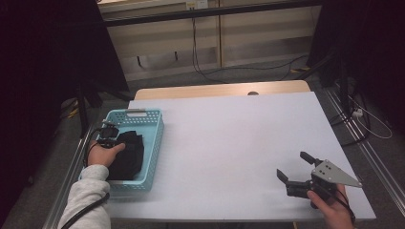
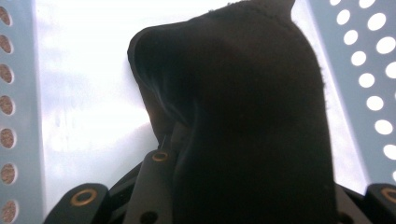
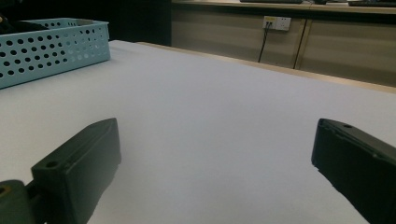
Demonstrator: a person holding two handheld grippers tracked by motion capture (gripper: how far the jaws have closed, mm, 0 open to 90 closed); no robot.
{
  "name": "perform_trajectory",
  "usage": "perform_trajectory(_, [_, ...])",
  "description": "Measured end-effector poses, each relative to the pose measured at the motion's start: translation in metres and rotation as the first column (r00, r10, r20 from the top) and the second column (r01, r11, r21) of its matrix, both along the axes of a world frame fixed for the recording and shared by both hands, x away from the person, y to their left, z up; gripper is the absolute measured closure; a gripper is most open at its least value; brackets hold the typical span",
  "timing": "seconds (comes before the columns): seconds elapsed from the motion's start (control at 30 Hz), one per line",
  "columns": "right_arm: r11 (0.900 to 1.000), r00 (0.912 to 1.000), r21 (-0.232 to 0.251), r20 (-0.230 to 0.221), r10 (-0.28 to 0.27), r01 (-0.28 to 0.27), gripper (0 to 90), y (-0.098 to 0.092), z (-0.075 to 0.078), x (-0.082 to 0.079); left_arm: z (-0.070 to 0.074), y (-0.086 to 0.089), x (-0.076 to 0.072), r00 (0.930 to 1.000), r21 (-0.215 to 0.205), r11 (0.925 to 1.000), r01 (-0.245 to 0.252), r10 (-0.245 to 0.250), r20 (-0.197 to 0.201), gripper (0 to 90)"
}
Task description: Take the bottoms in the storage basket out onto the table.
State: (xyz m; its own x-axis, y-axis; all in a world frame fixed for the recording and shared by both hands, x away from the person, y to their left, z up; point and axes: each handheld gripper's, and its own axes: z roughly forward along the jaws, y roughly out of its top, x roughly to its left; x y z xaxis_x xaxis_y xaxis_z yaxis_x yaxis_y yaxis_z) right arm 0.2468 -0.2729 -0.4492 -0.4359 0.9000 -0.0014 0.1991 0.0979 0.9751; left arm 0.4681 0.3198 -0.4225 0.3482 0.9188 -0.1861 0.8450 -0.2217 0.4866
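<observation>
A black cloth [image 1: 131, 155] lies in a light blue perforated basket [image 1: 155, 143] at the table's left edge. My left gripper [image 1: 112, 138] reaches down into the basket over the cloth. In the left gripper view the cloth [image 2: 243, 102] bunches up between the jaws of the left gripper [image 2: 261, 177], which close against it, with the basket wall [image 2: 369, 70] on both sides. My right gripper [image 1: 293, 164] rests near the table's front right corner, open, with nothing between its fingers. The right gripper view looks between the spread jaws of the right gripper [image 3: 217, 140] across bare white table toward the basket [image 3: 56, 46].
The white tabletop [image 1: 229, 143] spreads between basket and right hand. A wooden strip [image 1: 219, 89] edges the far side. Cables [image 1: 205, 67] trail on the floor beyond, below cabinets. Dark stands flank both sides.
</observation>
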Motion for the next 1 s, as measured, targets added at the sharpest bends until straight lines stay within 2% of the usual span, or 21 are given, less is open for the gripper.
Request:
perform_trajectory(0.17, [1.0,1.0,-0.005,-0.002,0.009,-0.009,0.5,0.002,-0.001,0.002,0.003,0.0,0.001,0.9998,-0.012,0.9999,-0.009,0.008,-0.017,70.6])
perform_trajectory(0.23, [1.0,0.9999,-0.006,-0.003,0.012,-0.012,0.5,0.002,-0.001,0.002,0.006,0.0,0.001,0.9998,-0.018,0.9997,-0.017,0.017,-0.008,71.2])
perform_trajectory(0.27, [1.0,0.9999,-0.004,-0.005,0.012,-0.012,0.5,0.002,-0.001,0.002,0.01,0.0,0.002,0.9998,-0.016,0.9999,0.002,-0.003,-0.02,71.4])
perform_trajectory(0.77, [1.0,1.0,-0.002,-0.002,0.004,-0.004,0.5,0.0,0.0,0.001,0.041,-0.002,0.005,0.9998,-0.039,0.9992,-0.01,0.01,-0.02,73.4])
perform_trajectory(1.0, [1.0,1.0,-0.002,-0.001,0.008,-0.008,0.5,0.0,0.0,0.001,0.054,-0.004,0.007,0.9999,-0.042,0.9991,0.0,0.0,-0.014,73.8])
